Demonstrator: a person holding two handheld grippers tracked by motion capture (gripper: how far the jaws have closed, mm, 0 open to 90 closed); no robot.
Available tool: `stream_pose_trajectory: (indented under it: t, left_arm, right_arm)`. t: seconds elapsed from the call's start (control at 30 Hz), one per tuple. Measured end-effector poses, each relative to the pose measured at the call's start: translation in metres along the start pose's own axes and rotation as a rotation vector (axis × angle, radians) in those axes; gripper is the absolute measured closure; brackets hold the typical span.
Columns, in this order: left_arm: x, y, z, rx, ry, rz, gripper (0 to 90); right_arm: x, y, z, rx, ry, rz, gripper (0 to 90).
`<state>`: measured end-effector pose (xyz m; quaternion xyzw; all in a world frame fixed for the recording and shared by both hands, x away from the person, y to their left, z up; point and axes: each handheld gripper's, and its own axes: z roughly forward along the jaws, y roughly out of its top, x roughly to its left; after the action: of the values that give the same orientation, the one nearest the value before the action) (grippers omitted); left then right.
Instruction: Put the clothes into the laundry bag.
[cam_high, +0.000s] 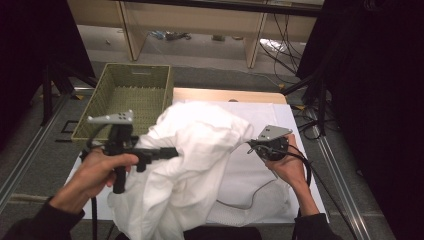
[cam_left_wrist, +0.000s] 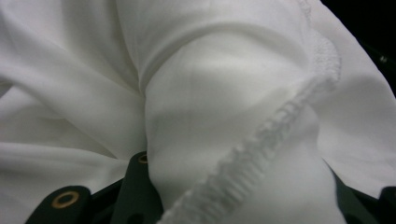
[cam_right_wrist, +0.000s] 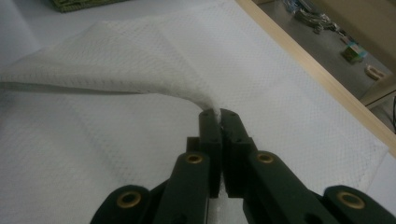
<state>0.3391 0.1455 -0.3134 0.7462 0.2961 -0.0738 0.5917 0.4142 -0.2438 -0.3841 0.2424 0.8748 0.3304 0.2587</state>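
White garment (cam_high: 185, 165), white-covered table (cam_high: 295, 200), green basket (cam_high: 127, 95), wooden shelving (cam_high: 200, 22)

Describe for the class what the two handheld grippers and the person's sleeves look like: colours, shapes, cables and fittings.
The left gripper is black, pistol-shaped, topped by a grey three-cornered plate with small holes. The right gripper is a black body under a similar grey plate, and a dark cable loops from it. In the right gripper view its jaws are flat black bars on linkages with brass-coloured rivets. Both sleeves are dark.
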Motion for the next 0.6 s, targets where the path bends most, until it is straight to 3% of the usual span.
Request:
stream_pose_trajectory:
  t: [0.07,0.1,0.17,0.27,0.3,0.33,0.37,0.4,0.43,0.47,0.53,0.6]
  left_arm:
    - [0.0,-0.014,0.015,0.045,-0.001,0.016,61.8]
    - [0.001,-0.02,0.022,0.064,-0.013,0.024,61.8]
    - [0.003,-0.026,0.028,0.078,-0.015,0.025,61.7]
    - [0.008,-0.043,0.048,0.143,-0.049,0.035,61.7]
    - [0.009,-0.049,0.059,0.199,-0.076,0.077,61.7]
    - [0.011,-0.054,0.068,0.237,-0.081,0.114,61.6]
    - [0.011,-0.059,0.076,0.272,-0.073,0.101,61.6]
    - [0.014,-0.067,0.092,0.32,-0.096,0.1,61.5]
    - [0.014,-0.067,0.092,0.32,-0.096,0.1,61.4]
    - [0.015,-0.074,0.107,0.353,-0.103,0.112,61.3]
    - [0.016,-0.076,0.119,0.368,-0.123,0.121,61.0]
    - [0.017,-0.077,0.127,0.373,-0.106,0.117,60.7]
  right_arm:
    - [-0.001,0.0,0.0,-0.002,0.002,0.002,89.6]
    - [0.0,0.0,-0.001,-0.006,-0.007,0.031,89.5]
    - [-0.002,0.0,0.0,-0.015,-0.006,0.02,89.6]
    - [-0.003,0.001,-0.002,-0.017,-0.019,0.014,89.6]
    - [-0.001,0.001,-0.002,-0.02,-0.016,0.034,89.6]
    - [-0.003,0.003,-0.001,-0.025,-0.017,0.02,89.7]
    - [-0.002,0.004,-0.001,-0.022,-0.017,0.028,89.6]
    - [0.0,0.007,-0.002,-0.026,-0.016,0.014,89.7]
    - [0.001,0.008,-0.003,-0.024,-0.021,0.009,89.7]
    - [0.002,0.008,-0.004,-0.025,-0.014,0.024,89.7]
    - [0.001,0.01,-0.005,-0.041,-0.019,0.004,89.7]
    - [0.004,0.012,-0.007,-0.043,-0.016,-0.003,89.6]
